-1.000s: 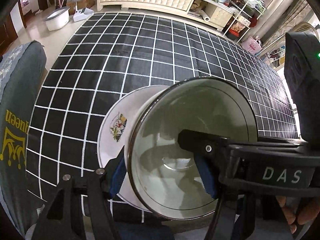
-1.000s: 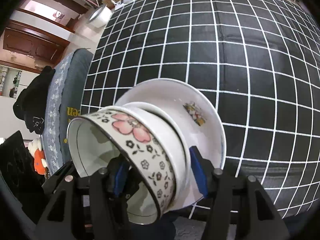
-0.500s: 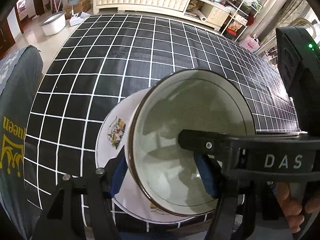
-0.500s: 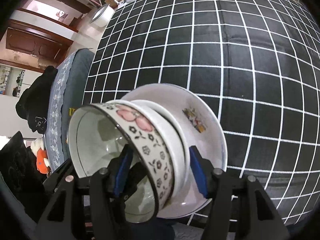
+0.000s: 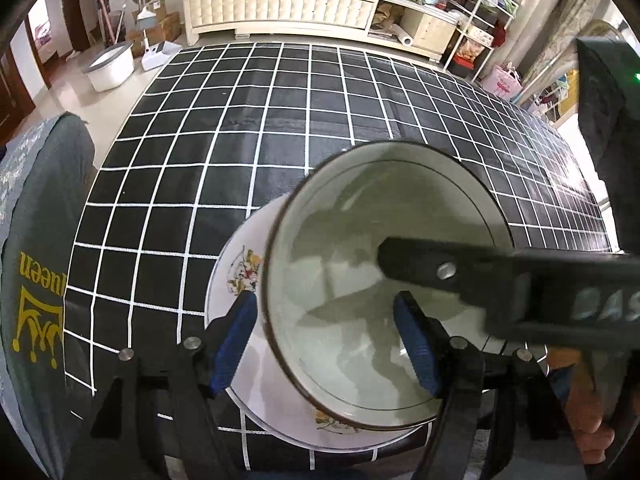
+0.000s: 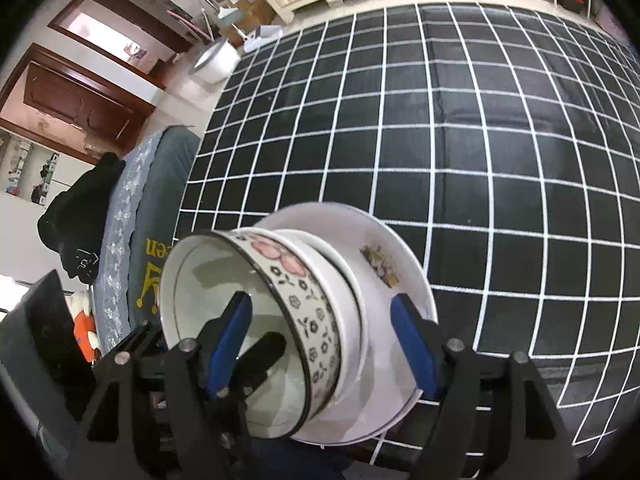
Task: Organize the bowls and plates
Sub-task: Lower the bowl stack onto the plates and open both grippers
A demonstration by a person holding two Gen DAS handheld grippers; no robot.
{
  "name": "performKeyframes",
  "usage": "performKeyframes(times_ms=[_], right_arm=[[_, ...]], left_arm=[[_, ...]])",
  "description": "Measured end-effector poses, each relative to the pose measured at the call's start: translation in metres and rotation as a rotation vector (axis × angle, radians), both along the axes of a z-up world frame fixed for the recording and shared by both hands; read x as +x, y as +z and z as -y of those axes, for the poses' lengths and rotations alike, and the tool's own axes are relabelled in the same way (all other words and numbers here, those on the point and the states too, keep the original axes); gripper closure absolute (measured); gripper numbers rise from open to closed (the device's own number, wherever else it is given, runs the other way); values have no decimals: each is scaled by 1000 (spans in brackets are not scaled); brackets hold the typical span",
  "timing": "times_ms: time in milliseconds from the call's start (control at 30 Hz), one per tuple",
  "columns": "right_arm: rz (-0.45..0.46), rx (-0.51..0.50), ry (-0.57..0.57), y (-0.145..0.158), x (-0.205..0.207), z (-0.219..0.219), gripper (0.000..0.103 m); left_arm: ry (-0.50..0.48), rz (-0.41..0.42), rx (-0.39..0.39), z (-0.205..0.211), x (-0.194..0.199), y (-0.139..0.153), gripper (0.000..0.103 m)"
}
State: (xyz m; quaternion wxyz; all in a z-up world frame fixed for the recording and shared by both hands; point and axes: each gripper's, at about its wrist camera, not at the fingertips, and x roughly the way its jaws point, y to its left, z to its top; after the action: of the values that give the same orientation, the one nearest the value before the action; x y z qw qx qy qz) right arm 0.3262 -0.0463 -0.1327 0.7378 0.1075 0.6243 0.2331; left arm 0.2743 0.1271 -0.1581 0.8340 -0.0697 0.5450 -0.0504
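Note:
A floral bowl (image 6: pixel 296 280) with a dark rim is nested in a plain white bowl (image 6: pixel 348 300), on a white plate (image 6: pixel 384 248) with flower prints near the table's front edge. My right gripper (image 6: pixel 322 342) straddles the bowls' right wall, one pad inside and one outside. Its jaws are opening and the outer pad stands off the wall. My left gripper (image 5: pixel 326 342) straddles the left wall of the same bowl (image 5: pixel 380 240) above the plate (image 5: pixel 240 272). Its jaws are opening too, and its pads are not pressing. The right gripper's black finger (image 5: pixel 500 276) reaches into the bowl.
A black cloth with a white grid (image 5: pixel 280 120) covers the table. A grey chair back with yellow print (image 5: pixel 36 280) stands at the left edge. A person's hand (image 5: pixel 588 432) shows at the lower right. A cream cabinet (image 5: pixel 280 8) and a white bin (image 5: pixel 110 66) stand beyond the table.
Both pairs of pads have spread wider. The right gripper's outer pad has come off the white bowl's wall. The bowls stay on the plate.

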Motion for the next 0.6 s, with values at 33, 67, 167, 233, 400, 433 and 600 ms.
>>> performKeyframes(times_ms=[33,67,167,233,400,433,600], right_arm=[[8,2,-3,2,0,2,27],[22,7,-9,5,-2,4,27],[73,19,-23,19,-7,12,27],[105,25,-27,28,-13,18,27],[189,12,-37,53,-32,34,27],[208,5,-37,58,-37,37,27],[253,43,-43,81,-63,57,26]], left_arm=[[14,-1,-15,-4,0,1,35],[21,-1,-22,-5,-1,1,35],[29,20,-19,-8,-5,7,34],[39,40,-9,-10,-9,14,34],[62,95,-8,-14,-26,38,34],[70,111,0,-14,-31,44,34],[91,208,59,-11,-55,76,34]])
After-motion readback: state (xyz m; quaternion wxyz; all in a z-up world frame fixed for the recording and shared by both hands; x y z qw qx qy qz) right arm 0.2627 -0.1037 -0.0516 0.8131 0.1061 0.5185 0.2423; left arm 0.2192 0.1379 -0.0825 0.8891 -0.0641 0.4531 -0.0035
